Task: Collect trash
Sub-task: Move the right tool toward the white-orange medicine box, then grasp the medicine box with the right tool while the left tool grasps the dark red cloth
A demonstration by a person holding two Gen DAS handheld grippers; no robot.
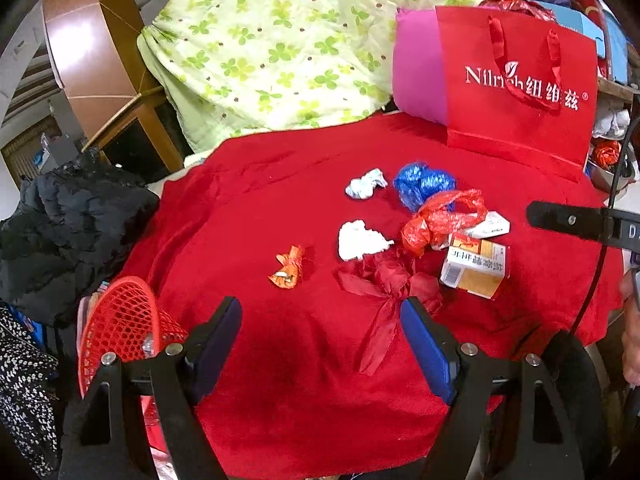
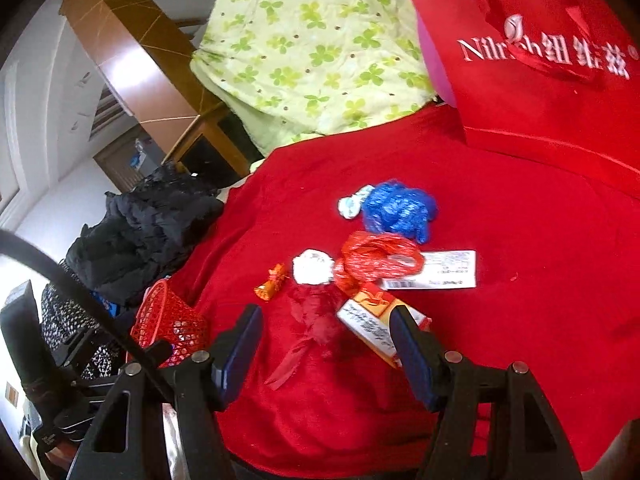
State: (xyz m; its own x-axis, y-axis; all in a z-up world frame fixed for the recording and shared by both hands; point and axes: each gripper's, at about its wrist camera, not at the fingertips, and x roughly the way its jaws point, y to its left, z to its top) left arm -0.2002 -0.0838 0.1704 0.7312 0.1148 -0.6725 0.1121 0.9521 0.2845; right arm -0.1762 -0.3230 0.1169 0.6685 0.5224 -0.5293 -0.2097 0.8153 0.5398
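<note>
Trash lies on a red cloth (image 1: 280, 200): an orange wrapper (image 1: 289, 268), a white tissue wad (image 1: 360, 240), a smaller white wad (image 1: 366, 184), a blue plastic bag (image 1: 424, 184), a red plastic bag (image 1: 444, 220), a red ribbon bow (image 1: 384, 284), an orange medicine box (image 1: 474, 268) and a white box (image 1: 494, 227). My left gripper (image 1: 320, 320) hovers open over the cloth, just short of the bow. My right gripper (image 2: 326, 328) is open too, above the bow (image 2: 316, 320), its right finger in front of the orange box (image 2: 372, 320). A red mesh basket (image 1: 128, 328) stands at the cloth's left edge.
A red paper gift bag (image 1: 520, 88) and a pink pillow (image 1: 416, 68) stand at the back right. A green floral quilt (image 1: 280, 48) is piled behind. Black clothing (image 1: 68, 224) lies left of the cloth, above the basket (image 2: 168, 320).
</note>
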